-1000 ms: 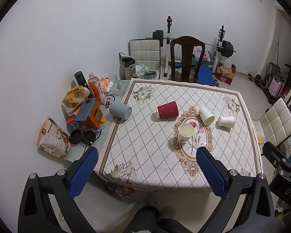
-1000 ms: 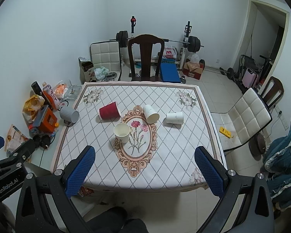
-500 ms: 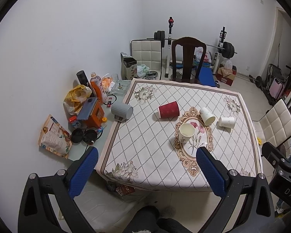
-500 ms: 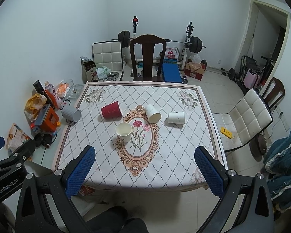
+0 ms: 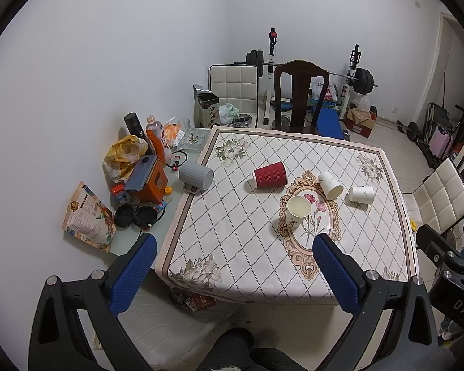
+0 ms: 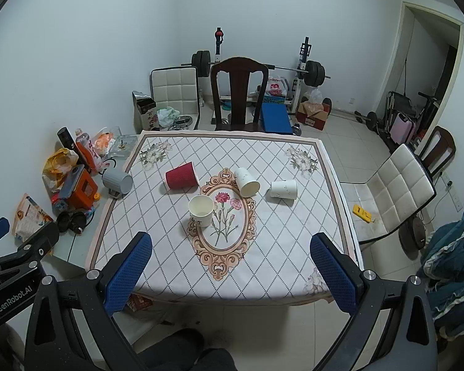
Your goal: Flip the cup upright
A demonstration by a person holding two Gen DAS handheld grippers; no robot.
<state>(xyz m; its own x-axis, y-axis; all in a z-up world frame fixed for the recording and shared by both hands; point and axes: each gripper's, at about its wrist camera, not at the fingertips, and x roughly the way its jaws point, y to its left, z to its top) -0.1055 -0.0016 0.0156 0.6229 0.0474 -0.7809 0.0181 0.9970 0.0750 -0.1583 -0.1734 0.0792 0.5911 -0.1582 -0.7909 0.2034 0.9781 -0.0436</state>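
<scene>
Several paper cups sit on the patterned table [image 5: 238, 241]. A red ribbed cup [image 5: 269, 174] [image 6: 182, 175] lies on its side. A white cup [image 5: 331, 185] [image 6: 247, 182] lies tipped near the medallion, and another white cup [image 5: 360, 194] [image 6: 283, 189] lies on its side to the right. One cream cup [image 5: 297, 211] [image 6: 201, 210] stands upright. My left gripper [image 5: 235, 262] and right gripper [image 6: 230, 261] are both open and empty, held high over the table's near edge, far from the cups.
A grey mug [image 5: 196, 175] lies at the table's left edge. Bottles, bags and an orange box [image 5: 148, 179] clutter a low side surface. A dark wooden chair [image 6: 238, 92] stands behind the table, a white padded chair [image 6: 396, 191] to the right.
Both views have shifted slightly, with the table sitting a little lower in frame. The cups have not moved and both grippers stay open.
</scene>
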